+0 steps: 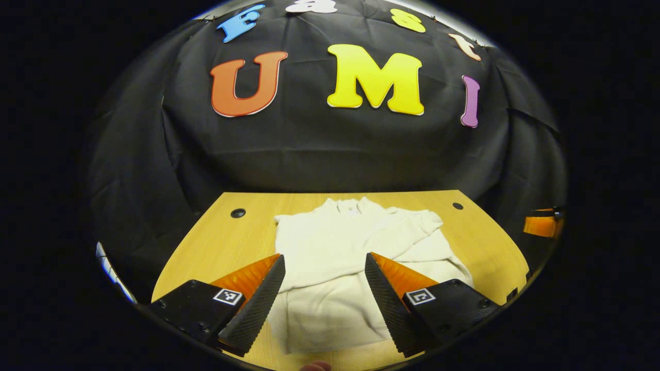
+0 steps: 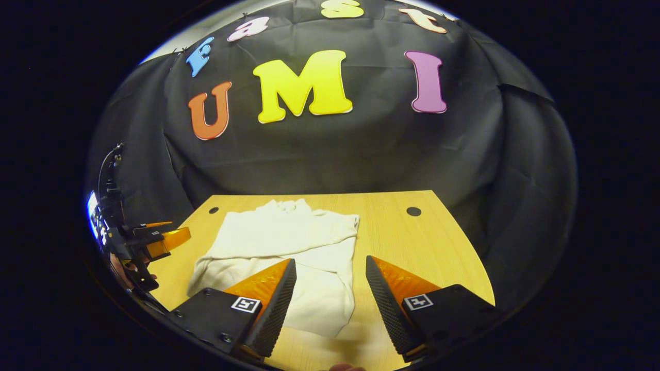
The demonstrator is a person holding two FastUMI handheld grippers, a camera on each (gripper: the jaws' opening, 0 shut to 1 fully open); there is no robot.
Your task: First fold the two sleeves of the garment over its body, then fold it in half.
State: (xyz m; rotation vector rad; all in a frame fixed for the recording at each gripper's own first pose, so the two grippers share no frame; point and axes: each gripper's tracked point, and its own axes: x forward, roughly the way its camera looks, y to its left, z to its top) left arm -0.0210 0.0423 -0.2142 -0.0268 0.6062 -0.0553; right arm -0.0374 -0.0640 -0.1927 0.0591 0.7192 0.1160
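A cream-white garment [image 1: 340, 257] lies flat on the wooden table [image 1: 216, 242], collar toward the far wall, with its sleeves lying across the body. My left gripper [image 1: 325, 265] hovers open above the garment's near half, nothing between its fingers. In the right gripper view the garment [image 2: 289, 247] sits left of centre. My right gripper [image 2: 330, 268] is open over the garment's right edge and the bare wood. The left gripper [image 2: 154, 237] also appears at the far left of that view, held by a hand above the table's left edge.
The table [image 2: 412, 247] has round holes near its far corners [image 1: 237, 213] [image 2: 413, 211]. Black cloth walls close in behind and at both sides. Bare wood lies right of the garment in the right gripper view. A fingertip [image 1: 315, 366] shows at the bottom edge.
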